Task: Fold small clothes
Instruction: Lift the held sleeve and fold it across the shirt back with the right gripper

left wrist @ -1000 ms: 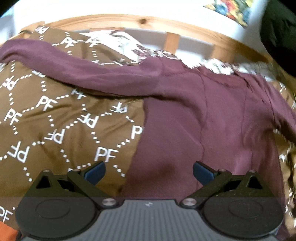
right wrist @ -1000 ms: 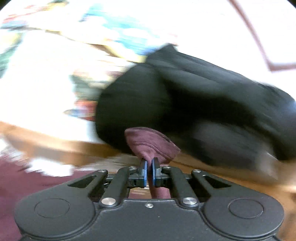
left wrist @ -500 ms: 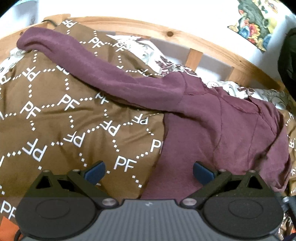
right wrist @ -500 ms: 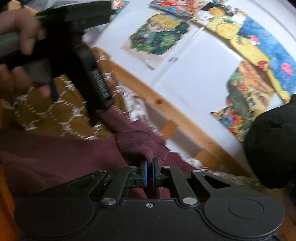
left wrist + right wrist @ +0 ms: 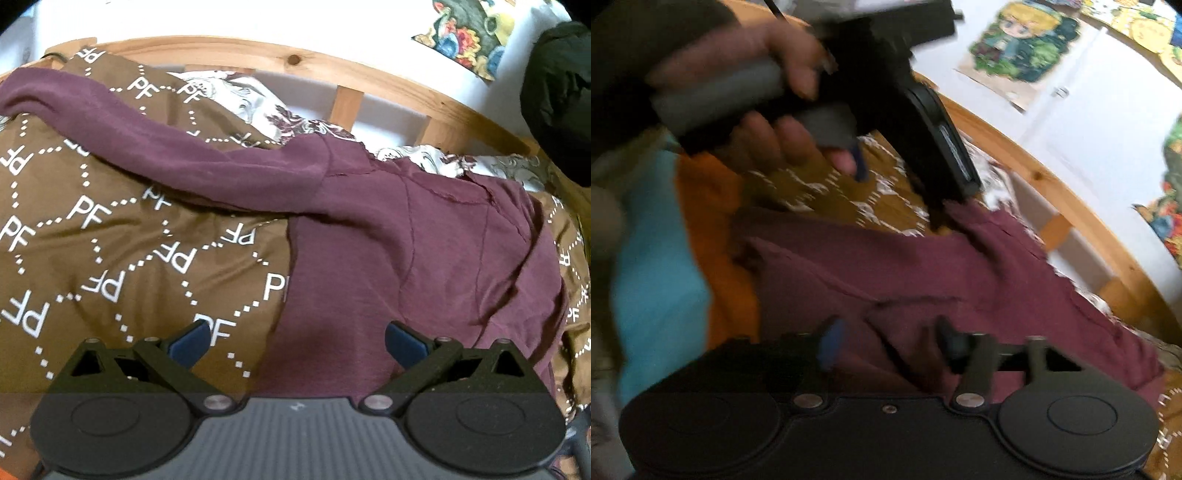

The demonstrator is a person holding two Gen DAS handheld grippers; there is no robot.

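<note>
A maroon long-sleeved top [image 5: 424, 251] lies on a brown blanket with white "PF" lettering [image 5: 92, 258]. One sleeve [image 5: 166, 147] stretches out to the far left; the right side is folded in over the body. My left gripper [image 5: 297, 341] is open and empty, hovering over the top's lower left edge. In the right wrist view the top [image 5: 960, 280] lies just ahead of my right gripper [image 5: 886, 343], which is open with nothing between its fingers. The other gripper, held in a hand [image 5: 894, 99], shows above the top there.
A wooden bed rail [image 5: 369, 81] runs along the far edge, with a patterned white sheet [image 5: 443, 158] below it. A black garment [image 5: 561, 92] hangs at the right. Colourful pictures [image 5: 1023, 40] are on the white wall. Orange and blue fabric [image 5: 701, 240] lies at the left.
My right gripper carried a fold of the maroon top across over the body, then opened and let it go. The left gripper stayed open and shifted only slightly.
</note>
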